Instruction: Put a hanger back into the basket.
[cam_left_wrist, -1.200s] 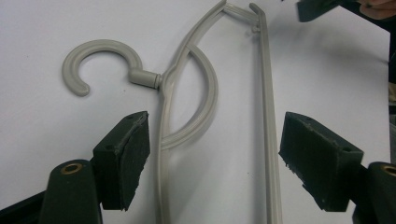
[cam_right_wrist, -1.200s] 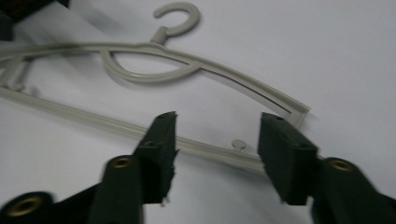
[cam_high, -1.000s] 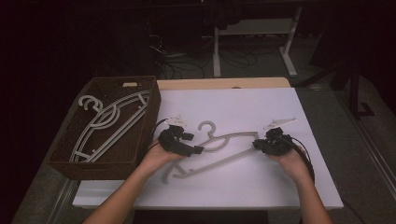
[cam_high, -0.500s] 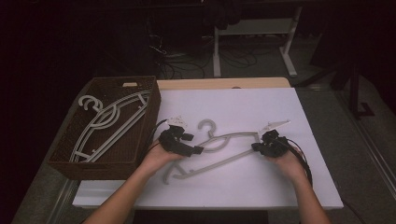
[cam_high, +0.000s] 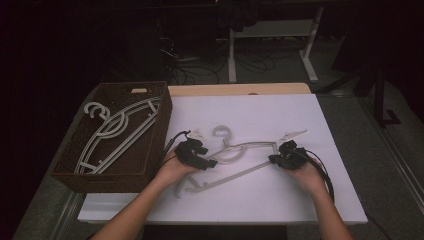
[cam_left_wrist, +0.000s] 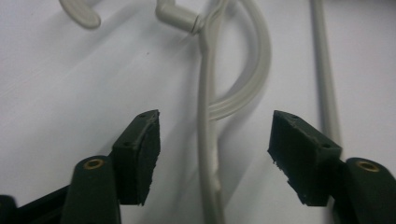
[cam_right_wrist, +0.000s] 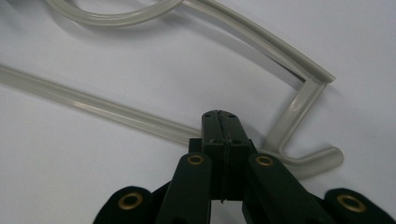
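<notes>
Since the earlier frames the right gripper (cam_high: 278, 159) has shifted a little along the white hanger (cam_high: 240, 165), and the hanger's far end has turned slightly on the table (cam_high: 325, 200); the left gripper (cam_high: 210, 163) has hardly moved, and its jaws have just been closing, with the hanger's arm between them but not yet pressed.

In the left gripper view the two black jaws stand well apart, one on each side of the thin pale arm of the hanger (cam_left_wrist: 208, 140), and neither pad touches it. In the right gripper view the jaws are closed tight together at the hanger's bottom bar (cam_right_wrist: 116, 112), near its bent corner; whether they pinch the bar I cannot tell.

The hanger lies flat near the middle of the table, hook pointing to the far edge. A brown wicker basket (cam_high: 150, 165) stands at the table's left edge, with more white hangers (cam_high: 117, 130) in it.
</notes>
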